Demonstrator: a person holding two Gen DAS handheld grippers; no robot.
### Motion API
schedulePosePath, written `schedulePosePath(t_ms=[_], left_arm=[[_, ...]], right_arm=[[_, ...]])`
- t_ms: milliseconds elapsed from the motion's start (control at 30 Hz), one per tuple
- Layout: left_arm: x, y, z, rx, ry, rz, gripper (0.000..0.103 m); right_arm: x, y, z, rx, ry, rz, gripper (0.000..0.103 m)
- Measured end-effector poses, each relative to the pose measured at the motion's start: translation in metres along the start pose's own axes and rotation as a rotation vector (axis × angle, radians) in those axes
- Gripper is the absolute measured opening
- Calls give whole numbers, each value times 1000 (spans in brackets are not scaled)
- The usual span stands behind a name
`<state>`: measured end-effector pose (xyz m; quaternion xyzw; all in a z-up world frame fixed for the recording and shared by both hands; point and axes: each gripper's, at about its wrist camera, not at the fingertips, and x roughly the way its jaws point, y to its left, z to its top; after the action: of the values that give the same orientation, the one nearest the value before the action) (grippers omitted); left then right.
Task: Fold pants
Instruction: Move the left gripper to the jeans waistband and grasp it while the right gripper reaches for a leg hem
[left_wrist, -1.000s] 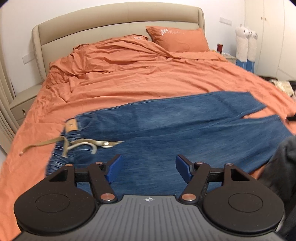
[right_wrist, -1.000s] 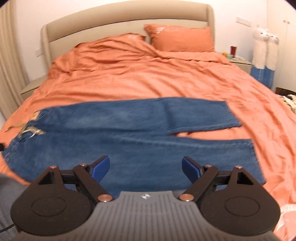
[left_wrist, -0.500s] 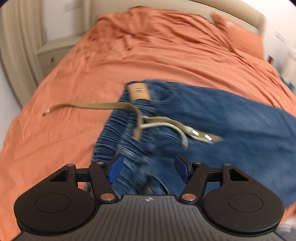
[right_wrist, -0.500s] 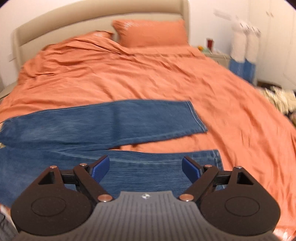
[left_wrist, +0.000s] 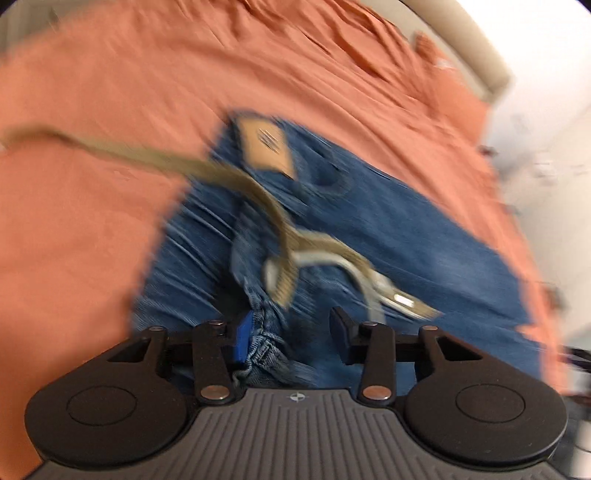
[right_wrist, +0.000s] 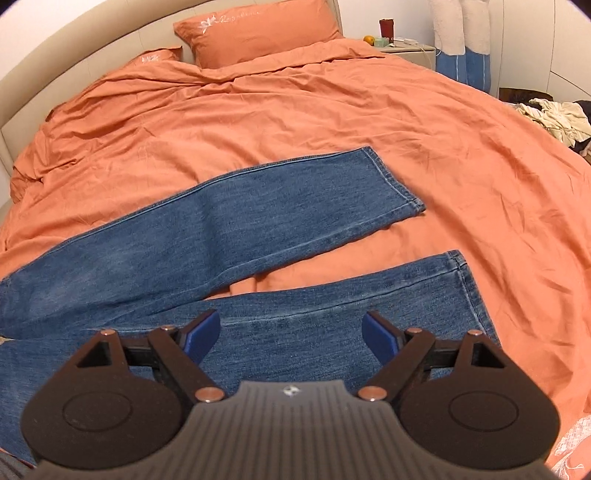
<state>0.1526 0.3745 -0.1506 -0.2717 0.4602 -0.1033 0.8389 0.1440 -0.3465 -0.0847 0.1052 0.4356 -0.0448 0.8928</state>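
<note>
Blue jeans (right_wrist: 258, 229) lie flat on the orange bed, legs spread apart toward the right. The left wrist view is blurred; it shows the waistband (left_wrist: 266, 332) with a tan leather patch (left_wrist: 267, 147) and a tan belt (left_wrist: 258, 199). My left gripper (left_wrist: 288, 338) is open, low over the waist, with bunched waistband denim between its fingers. My right gripper (right_wrist: 291, 332) is open and empty, above the near leg (right_wrist: 332, 306) close to its hem (right_wrist: 472, 288). The far leg (right_wrist: 277, 218) lies beyond it.
The orange bedcover (right_wrist: 332, 122) is wrinkled, with pillows (right_wrist: 258, 29) and a beige headboard (right_wrist: 92, 70) at the far end. A nightstand (right_wrist: 406, 48) with small items and a pile of clothes (right_wrist: 554, 118) stand at the right.
My left gripper has swung left and dropped onto the waistband, which now sits between its fingers. My right gripper has moved right along the near leg toward the hems.
</note>
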Motion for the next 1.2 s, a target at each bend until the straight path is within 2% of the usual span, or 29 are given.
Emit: schedulePosePath(t_ms=[33, 67, 133, 200, 267, 333, 400, 433, 533, 600, 667, 767, 867, 967, 1067, 1200], left_arm=[[1, 3, 0, -16, 13, -13, 48], [6, 7, 1, -47, 41, 14, 49], [17, 13, -3, -127, 75, 42, 38], [13, -6, -6, -63, 14, 90, 20], [-4, -27, -12, -26, -71, 116, 9], [-30, -44, -19, 22, -164, 165, 10], [-49, -47, -22, 5, -181, 223, 10], [-51, -45, -25, -2, -165, 239, 10], [-22, -42, -33, 68, -69, 380, 11], [-3, -29, -35, 33, -26, 413, 11], [13, -27, -34, 37, -16, 443, 13], [12, -40, -32, 100, 1, 484, 26], [-13, -52, -29, 153, -11, 514, 46], [-41, -72, -38, 275, -15, 515, 47], [-51, -97, -51, 419, 5, 489, 48], [-43, -126, -90, 673, 97, 515, 52]], right_arm=[[1, 1, 0, -5, -1, -8, 81], [2, 3, 1, -11, 0, -13, 81], [5, 6, 2, -24, 3, -24, 81], [7, 9, 2, -40, 15, -36, 81], [7, 11, 2, -56, 24, -44, 81], [5, 12, 0, -67, 21, -49, 81], [2, 10, -2, -64, 13, -47, 81], [1, 9, -2, -58, 9, -46, 81], [0, 5, -3, -39, 1, -38, 81], [-1, 2, -3, -29, -3, -29, 81], [-4, 0, -4, -23, -8, -19, 81], [-11, -7, -5, -1, -10, 6, 81], [-18, -20, -4, 54, -6, 47, 81], [-25, -35, 1, 101, -4, 66, 81], [-32, -49, 5, 68, -6, 33, 81], [-41, -69, 10, 28, 7, 8, 81]])
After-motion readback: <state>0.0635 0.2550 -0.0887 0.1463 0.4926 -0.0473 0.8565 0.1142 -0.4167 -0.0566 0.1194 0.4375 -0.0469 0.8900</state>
